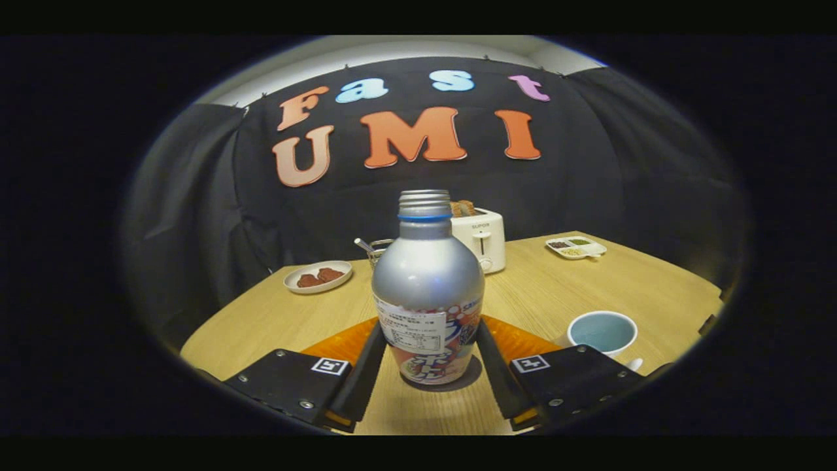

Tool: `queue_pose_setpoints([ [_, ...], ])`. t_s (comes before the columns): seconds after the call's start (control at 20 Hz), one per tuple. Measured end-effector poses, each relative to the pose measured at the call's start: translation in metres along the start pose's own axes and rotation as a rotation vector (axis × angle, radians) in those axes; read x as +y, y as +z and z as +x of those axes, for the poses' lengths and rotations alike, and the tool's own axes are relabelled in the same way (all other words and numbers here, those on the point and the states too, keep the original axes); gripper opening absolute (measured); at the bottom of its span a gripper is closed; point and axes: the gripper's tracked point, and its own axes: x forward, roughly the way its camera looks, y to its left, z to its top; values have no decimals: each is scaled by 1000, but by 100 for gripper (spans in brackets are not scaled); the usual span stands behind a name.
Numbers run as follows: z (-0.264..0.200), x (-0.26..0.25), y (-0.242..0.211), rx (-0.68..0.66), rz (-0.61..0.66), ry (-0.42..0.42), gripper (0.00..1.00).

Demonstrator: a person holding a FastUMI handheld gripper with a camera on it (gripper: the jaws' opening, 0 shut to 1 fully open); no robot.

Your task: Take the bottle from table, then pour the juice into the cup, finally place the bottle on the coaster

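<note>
While the silver aluminium bottle with a printed paper label stands upright on the pale wooden counter, it is flanked low on its body by the two fingers, one at nine o'clock of it and one at three. The gripper is seen spread to about the bottle's width; whether the fingers already press on the label or only lie against it cannot be told. The bottle rests on the counter, its shadow under its base, so the lift is judged not yet begun. The gripper is held level and low, pointed straight ahead, a pose suited to a side grasp that keeps the threaded, uncapped neck upright and the juice inside. An orange woven coaster lies just behind the bottle, close at hand for the final placing. At two o'clock of the bottle a white ceramic cup with a pale blue inside waits, near enough for a short tilt. Farther off, at twelve o'clock, a white toaster is set, with a plate of reddish food at ten o'clock and a divided snack tray at one.
</note>
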Motion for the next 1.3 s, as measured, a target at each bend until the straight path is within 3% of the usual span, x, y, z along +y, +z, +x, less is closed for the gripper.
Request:
queue_pose_setpoints([
  [0.35, 15, 5, -17, 19, -146, -2, 76],
  [0.8, 22, 5, -33, -19, -71, -20, 76],
  [1.05, 20, 3, -40, -26, -24, -11, 82],
  [1.3, 8, -3, -35, -50, -7, -8, 96],
])
